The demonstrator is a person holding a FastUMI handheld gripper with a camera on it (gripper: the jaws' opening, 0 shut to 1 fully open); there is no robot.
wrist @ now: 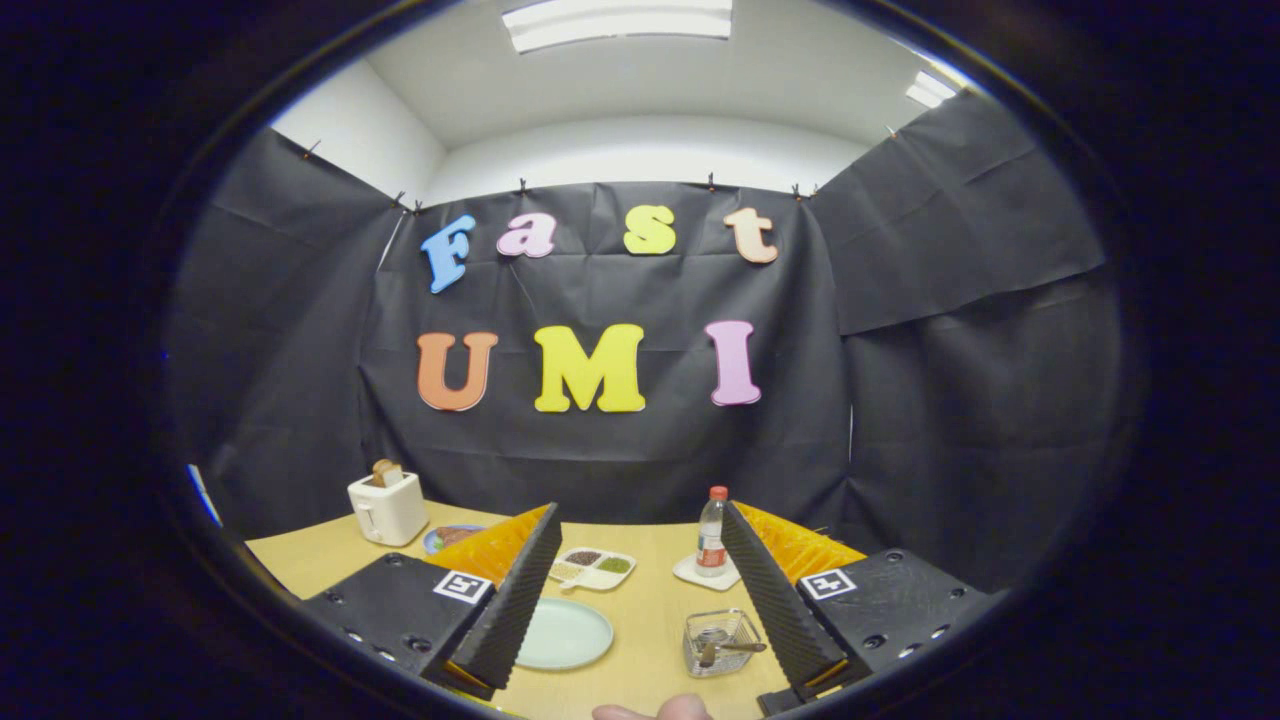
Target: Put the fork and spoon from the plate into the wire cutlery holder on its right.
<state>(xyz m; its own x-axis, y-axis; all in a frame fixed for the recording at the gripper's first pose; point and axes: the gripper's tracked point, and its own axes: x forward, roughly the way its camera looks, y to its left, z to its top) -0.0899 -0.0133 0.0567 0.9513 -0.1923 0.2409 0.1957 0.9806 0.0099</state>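
Nearest to us, a fingertip (655, 710) shows at the table's near edge, below and between the two fingers. The hand-held gripper (650, 600) stands wide apart with nothing between its ridged fingers (520, 600); it hangs above the pale wooden table (650, 680).

Just ahead, between the fingers: the round pale-green plate (565, 633) beside the left finger, bare as far as we can see. To its right, near the right finger, sits the small clear-looking wire cutlery holder (722, 642). Cutlery (725, 648) lies in it, with a brownish handle pointing right; we cannot separate fork from spoon at this size. We judge both pieces already in the holder and the task done or nearly so.

Handling, as judgement: the cutlery is stiff, light and thin, with slippery handles; grip it mid-handle, across the narrow width. The holder looks light and could slide if nudged.

Further off: a white divided dish with dark and green fillings (592, 567), a small blue plate holding food (450, 538), a clear plastic bottle with a red cap (711, 535) on a white square coaster (705, 574), and a white toaster with a slice of bread (387, 505).

Writing: the bottle's red label is too small to read. The square black-and-white markers (463, 585) on the gripper body carry a pattern, no text.
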